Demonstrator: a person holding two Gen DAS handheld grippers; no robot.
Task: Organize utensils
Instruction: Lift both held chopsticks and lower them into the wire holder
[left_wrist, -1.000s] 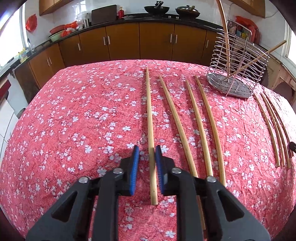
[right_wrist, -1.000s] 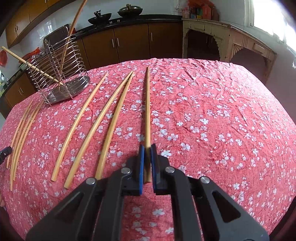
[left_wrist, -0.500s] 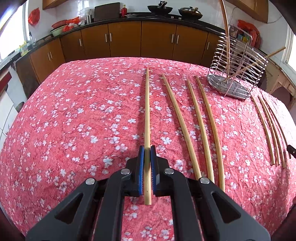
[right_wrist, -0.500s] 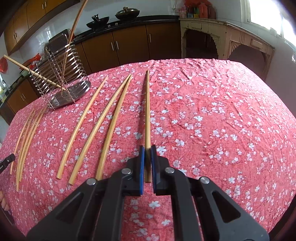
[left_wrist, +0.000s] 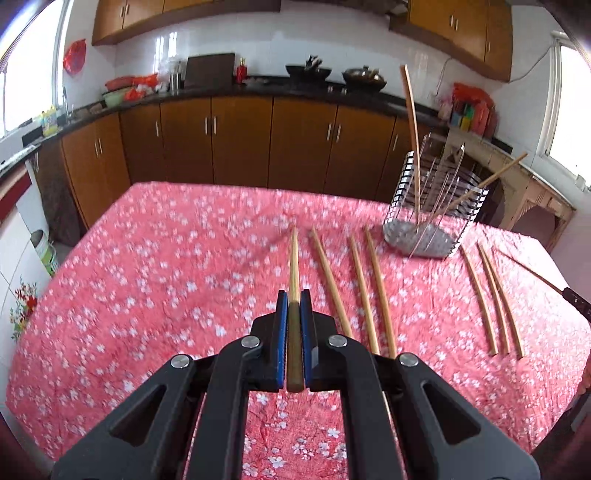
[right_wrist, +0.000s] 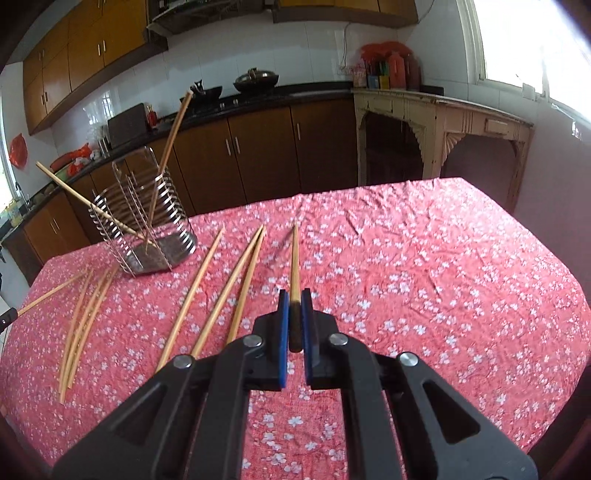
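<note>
A: Grippers?
B: left gripper (left_wrist: 294, 306) and right gripper (right_wrist: 294, 306) each clamped on a chopstick (left_wrist: 294, 258), lifted off the red tablecloth (left_wrist: 147, 277)
A: Rack?
B: wire holder (left_wrist: 432, 206) far side, loose chopsticks (left_wrist: 373, 280) lying beside

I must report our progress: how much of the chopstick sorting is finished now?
Done: two chopsticks stand in the wire holder. In hand: the left gripper clamps one chopstick and the right gripper clamps another chopstick, both held above the tablecloth. Left: six chopsticks lie on it.
</note>
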